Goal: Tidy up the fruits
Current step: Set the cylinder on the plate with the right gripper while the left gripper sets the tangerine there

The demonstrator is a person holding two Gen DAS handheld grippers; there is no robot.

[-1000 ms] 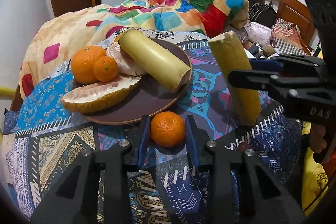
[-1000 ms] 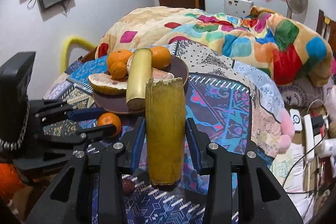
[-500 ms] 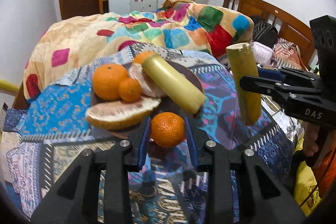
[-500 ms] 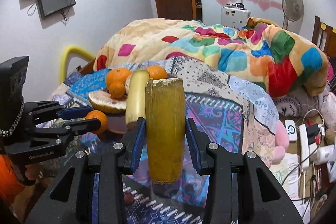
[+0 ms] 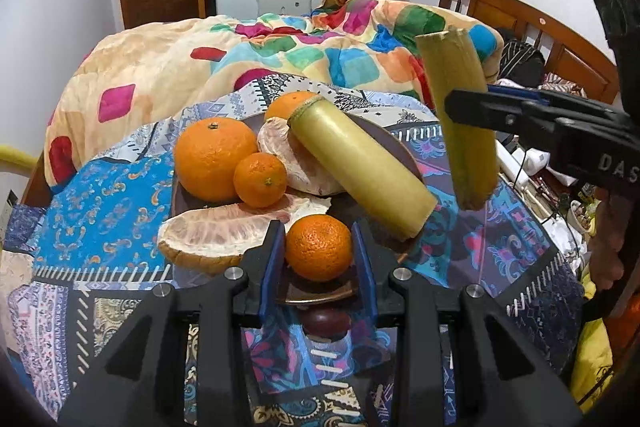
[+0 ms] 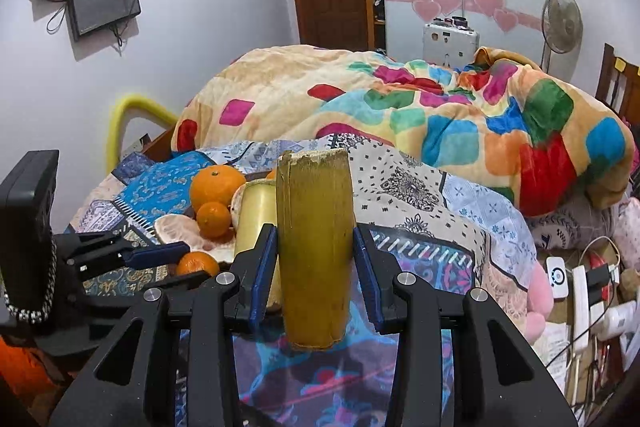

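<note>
Both tools have risen since the earlier frames. Left tool (image 5: 319, 254) grips a mandarin (image 5: 318, 247) over the near rim of the plate (image 5: 394, 139); right tool (image 6: 315, 255) clamps an upright cane piece (image 6: 315, 243) just right of the plate, above the table (image 5: 512, 247).

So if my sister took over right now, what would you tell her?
Left tool: shut on a small orange, held just above the near rim of the brown plate.
Right tool: shut on a yellow cane piece, held upright in the air to the right of the plate.
Already on the plate: another cane piece, a big orange, a little orange, pomelo pieces.
Left to do: set the held orange and cane on the plate.
</note>
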